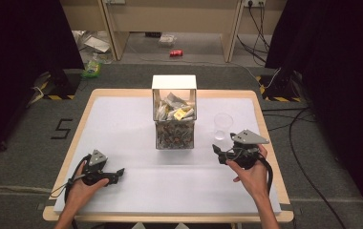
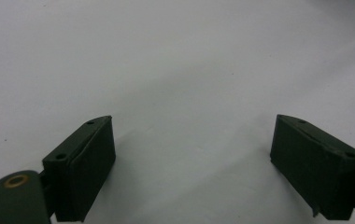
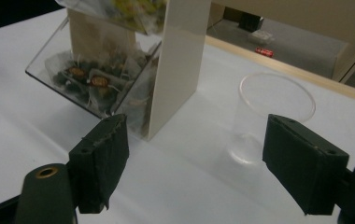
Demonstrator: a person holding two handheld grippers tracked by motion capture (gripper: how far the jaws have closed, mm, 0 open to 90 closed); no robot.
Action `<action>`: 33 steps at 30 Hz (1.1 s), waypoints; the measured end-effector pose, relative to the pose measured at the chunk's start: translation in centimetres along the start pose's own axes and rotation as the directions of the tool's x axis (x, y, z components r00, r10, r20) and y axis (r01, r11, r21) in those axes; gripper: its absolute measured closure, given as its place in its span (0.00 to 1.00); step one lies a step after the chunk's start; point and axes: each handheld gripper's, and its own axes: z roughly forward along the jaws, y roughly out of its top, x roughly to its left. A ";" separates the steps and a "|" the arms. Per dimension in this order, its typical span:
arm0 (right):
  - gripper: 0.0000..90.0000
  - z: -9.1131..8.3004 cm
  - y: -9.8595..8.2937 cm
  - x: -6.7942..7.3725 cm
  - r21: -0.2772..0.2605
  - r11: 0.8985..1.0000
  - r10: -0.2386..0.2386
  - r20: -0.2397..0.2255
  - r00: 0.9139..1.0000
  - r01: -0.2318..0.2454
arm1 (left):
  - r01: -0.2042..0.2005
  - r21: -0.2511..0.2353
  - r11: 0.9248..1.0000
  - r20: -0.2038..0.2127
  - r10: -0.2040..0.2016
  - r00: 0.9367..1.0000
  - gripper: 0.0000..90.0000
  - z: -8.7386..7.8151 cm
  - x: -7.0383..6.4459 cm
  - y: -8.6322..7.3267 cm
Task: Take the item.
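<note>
The clear plastic cup (image 3: 274,116) stands upright on the white table (image 1: 132,138), just ahead of the right gripper (image 3: 196,163) and slightly toward its right jaw, not touched. The right gripper is released, jaws spread wide with nothing between them. To the cup's left, ahead of the left jaw, stands the tea-bag dispenser box (image 3: 175,60) (clear front bin holding sachets). The left gripper (image 2: 192,158), well apart near the table's other side, is likewise released, its jaws over bare white surface.
</note>
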 end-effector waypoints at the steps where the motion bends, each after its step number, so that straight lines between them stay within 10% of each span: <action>1: 0.27 -0.1 0.4 0.1 -0.006 1.000 -0.001 -0.002 1.000 0.001 | 0.000 0.000 1.000 0.000 0.000 1.000 0.14 0.0 0.0 0.0; 33: 0.36 0.1 8.4 3.6 -0.121 0.992 -0.053 -0.090 0.995 0.042 | 0.001 0.000 1.000 0.001 -0.001 1.000 0.14 0.0 0.0 0.0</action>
